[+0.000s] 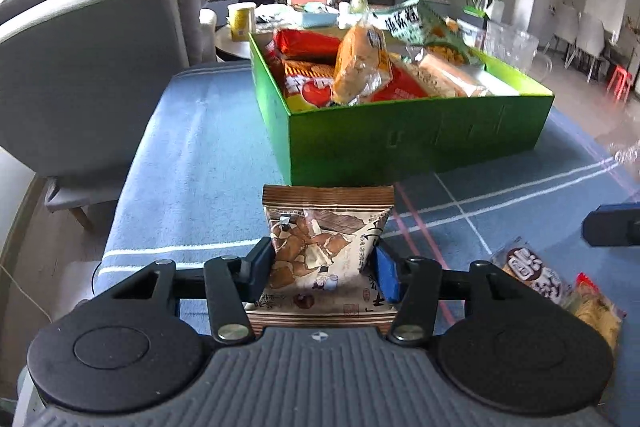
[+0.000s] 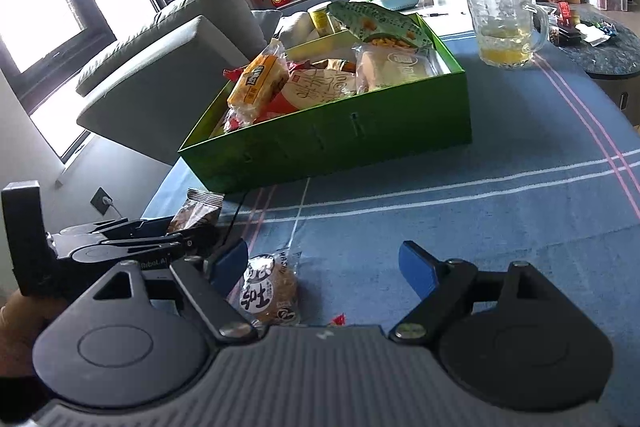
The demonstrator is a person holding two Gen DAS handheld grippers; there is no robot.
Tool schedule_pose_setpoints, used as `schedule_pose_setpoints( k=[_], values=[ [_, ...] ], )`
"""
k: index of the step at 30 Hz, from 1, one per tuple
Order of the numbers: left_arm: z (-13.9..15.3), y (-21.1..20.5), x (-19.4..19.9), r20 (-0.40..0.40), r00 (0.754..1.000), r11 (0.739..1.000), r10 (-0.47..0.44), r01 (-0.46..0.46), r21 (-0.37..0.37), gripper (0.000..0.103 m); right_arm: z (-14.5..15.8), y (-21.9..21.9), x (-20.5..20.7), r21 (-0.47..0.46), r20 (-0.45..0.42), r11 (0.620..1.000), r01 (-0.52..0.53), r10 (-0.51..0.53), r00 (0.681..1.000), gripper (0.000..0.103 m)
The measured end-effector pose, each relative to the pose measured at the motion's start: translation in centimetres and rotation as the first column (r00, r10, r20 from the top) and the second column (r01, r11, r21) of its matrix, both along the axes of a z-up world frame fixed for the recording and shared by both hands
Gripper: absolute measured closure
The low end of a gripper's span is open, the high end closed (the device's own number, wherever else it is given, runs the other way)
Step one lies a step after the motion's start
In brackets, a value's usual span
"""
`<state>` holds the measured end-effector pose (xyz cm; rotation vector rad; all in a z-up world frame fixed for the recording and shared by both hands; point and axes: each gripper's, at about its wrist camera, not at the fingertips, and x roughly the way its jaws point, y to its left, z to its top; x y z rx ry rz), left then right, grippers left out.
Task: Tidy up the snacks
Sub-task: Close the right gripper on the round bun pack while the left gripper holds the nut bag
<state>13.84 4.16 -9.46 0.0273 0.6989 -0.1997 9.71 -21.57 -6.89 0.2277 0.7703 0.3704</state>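
Observation:
A brown snack packet (image 1: 320, 231) sits upright between the blue pads of my left gripper (image 1: 324, 267), which is shut on its lower half just above the blue tablecloth. From the right wrist view the same packet (image 2: 196, 213) sticks out of the left gripper (image 2: 200, 233). Behind it stands the green box (image 1: 420, 139) (image 2: 340, 147), filled with several snack bags. My right gripper (image 2: 324, 263) is open above the cloth. A clear-wrapped pastry packet (image 2: 272, 291) (image 1: 532, 275) lies by its left finger, untouched.
A glass mug (image 2: 504, 27) with yellow liquid stands right of the box. A yellowish packet (image 1: 596, 311) and a red wrapper tip (image 2: 338, 319) lie near the table's front edge. A grey sofa (image 1: 80, 67) borders the table on the left. Potted plants line the back.

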Motion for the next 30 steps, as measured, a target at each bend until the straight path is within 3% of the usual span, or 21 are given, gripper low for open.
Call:
schedule_pose_setpoints(
  k=[8,17,30],
  values=[
    [1.4,0.3,-2.0,0.044,0.999,1.0,0.022,-0.022,-0.017,0.054,-0.2,0.3,-0.1,-0.007,-0.006,1.0,-0.018,0.018,1.0,0.038],
    [1.5,0.4,-2.4,0.04,0.998,0.998,0.044,-0.043,-0.04,0.053,-1.3,2.4,0.2,-0.031,-0.041,0.995,-0.097,0.096,0.995,0.038],
    [1.4,0.6,-2.9,0.04,0.997,0.996,0.06,-0.057,-0.073,0.053,-2.3,5.5,0.6,-0.131,-0.037,0.982,-0.133,0.129,0.991,0.038]
  ],
)
